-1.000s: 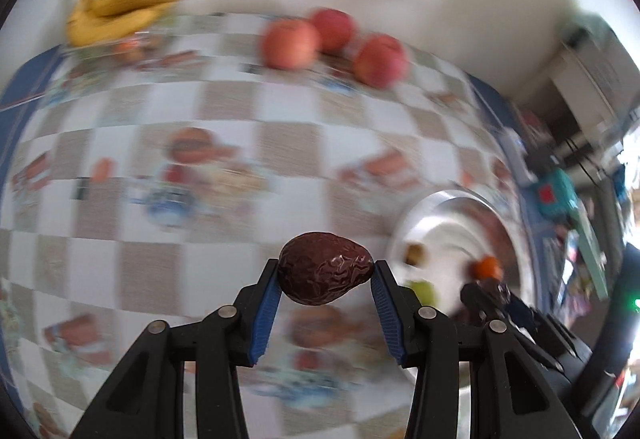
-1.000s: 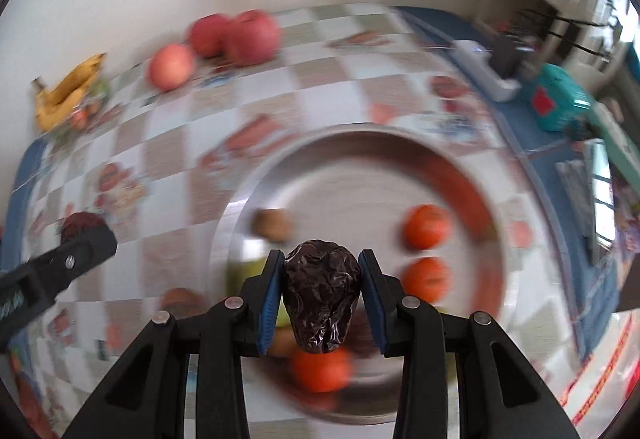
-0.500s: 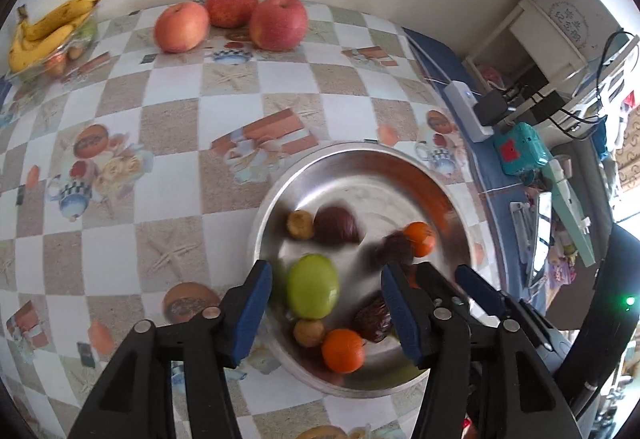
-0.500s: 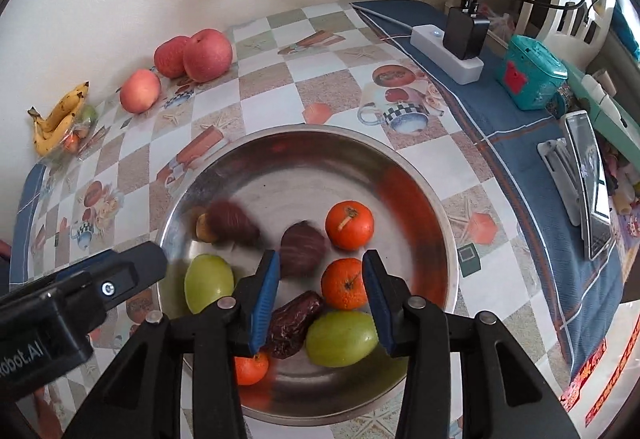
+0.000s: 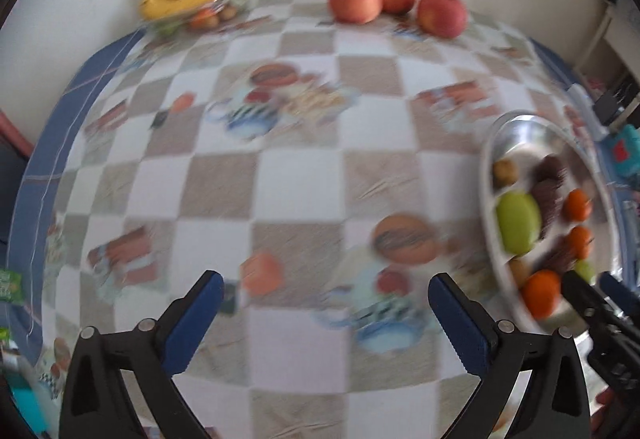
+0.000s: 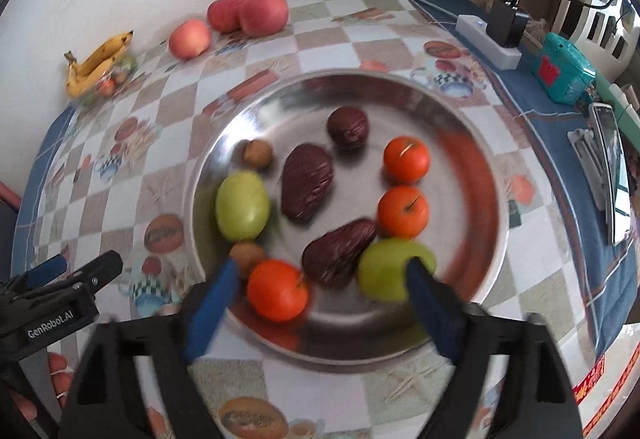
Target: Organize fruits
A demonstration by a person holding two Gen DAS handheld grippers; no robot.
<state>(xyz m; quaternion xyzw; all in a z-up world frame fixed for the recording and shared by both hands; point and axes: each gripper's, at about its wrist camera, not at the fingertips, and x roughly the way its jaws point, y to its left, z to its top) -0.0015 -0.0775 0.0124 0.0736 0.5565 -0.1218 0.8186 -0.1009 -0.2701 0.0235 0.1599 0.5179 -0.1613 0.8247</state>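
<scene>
We see the right gripper [image 6: 320, 291] spread wide and empty above the near rim of the round steel bowl [image 6: 476, 167]. The bowl holds three wrinkled dark-brown fruits [image 6: 306, 181], three orange tangerines [image 6: 406, 159], two green fruits [image 6: 242, 205] and two small brown ones [image 6: 258, 154]. The left gripper [image 5: 324, 303] is also wide open, holding nothing, over bare checked tablecloth [image 5: 280, 179], the bowl off to its right.

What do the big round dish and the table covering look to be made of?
The dish looks like polished metal, probably stainless steel: silvery, with smeared reflections of the fruit on its wall. The table covering looks like a printed cloth or wipeable sheet: checked squares with food pictures, and faint creases; which one is unclear.
</scene>
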